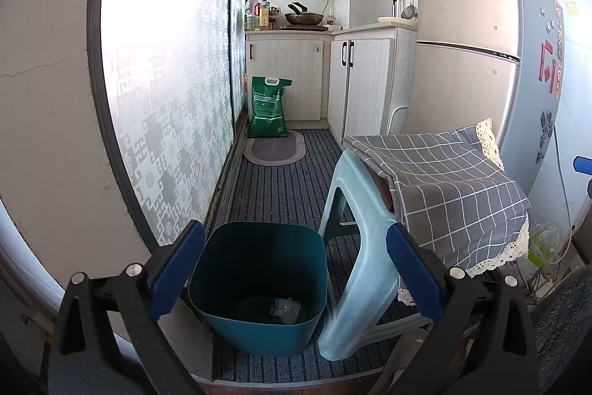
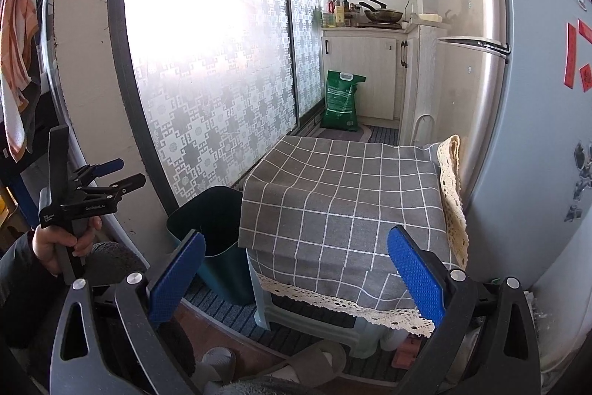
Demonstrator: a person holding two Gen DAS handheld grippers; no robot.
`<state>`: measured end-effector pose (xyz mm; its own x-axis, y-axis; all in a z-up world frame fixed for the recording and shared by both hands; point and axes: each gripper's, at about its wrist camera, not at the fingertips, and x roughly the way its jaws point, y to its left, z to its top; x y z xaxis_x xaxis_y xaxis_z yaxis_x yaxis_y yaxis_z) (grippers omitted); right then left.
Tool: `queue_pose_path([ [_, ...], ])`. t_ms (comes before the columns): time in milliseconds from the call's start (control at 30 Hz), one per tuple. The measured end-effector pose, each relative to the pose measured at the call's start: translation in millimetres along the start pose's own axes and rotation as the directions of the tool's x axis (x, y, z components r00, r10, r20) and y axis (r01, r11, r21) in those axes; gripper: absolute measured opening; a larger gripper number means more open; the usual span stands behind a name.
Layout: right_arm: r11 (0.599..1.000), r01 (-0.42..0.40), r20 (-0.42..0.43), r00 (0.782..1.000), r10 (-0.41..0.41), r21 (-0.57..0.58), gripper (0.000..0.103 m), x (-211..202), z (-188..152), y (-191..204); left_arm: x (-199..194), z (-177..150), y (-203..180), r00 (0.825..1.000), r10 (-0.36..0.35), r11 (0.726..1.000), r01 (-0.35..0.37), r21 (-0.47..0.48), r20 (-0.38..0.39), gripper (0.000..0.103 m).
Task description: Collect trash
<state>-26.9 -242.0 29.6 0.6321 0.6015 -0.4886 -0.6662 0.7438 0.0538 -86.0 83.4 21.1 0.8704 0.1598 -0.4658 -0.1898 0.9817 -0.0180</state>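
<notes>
A dark teal trash bin [image 1: 259, 287] stands on the striped floor mat, straight ahead of my left gripper [image 1: 296, 273]. Some crumpled trash [image 1: 285, 310] lies at its bottom. The left gripper is open and empty, its blue pads wide apart above the bin's near rim. My right gripper [image 2: 296, 274] is open and empty, held in front of a stool covered by a grey checked cloth [image 2: 344, 206]. The bin shows in the right wrist view [image 2: 211, 228], left of the stool. The left gripper also shows there [image 2: 111, 173], held in a hand at the left.
A pale blue plastic stool [image 1: 355, 265] stands right of the bin. A fridge [image 1: 470, 43] is at the right, cabinets [image 1: 362, 80] and a green sack [image 1: 268, 108] at the back. A frosted sliding door [image 1: 166, 99] runs along the left. Slippers [image 2: 303, 369] lie on the floor near me.
</notes>
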Motion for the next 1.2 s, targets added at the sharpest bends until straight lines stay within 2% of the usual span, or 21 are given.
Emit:
queue_pose_path([
  [1200,1.000,0.002,-0.011,1.000,-0.002,-0.006,0.100,1.5,1.8,0.5,-3.4,-0.3,10.2,1.000,0.016,0.999,-0.016,-0.030,0.011,0.100],
])
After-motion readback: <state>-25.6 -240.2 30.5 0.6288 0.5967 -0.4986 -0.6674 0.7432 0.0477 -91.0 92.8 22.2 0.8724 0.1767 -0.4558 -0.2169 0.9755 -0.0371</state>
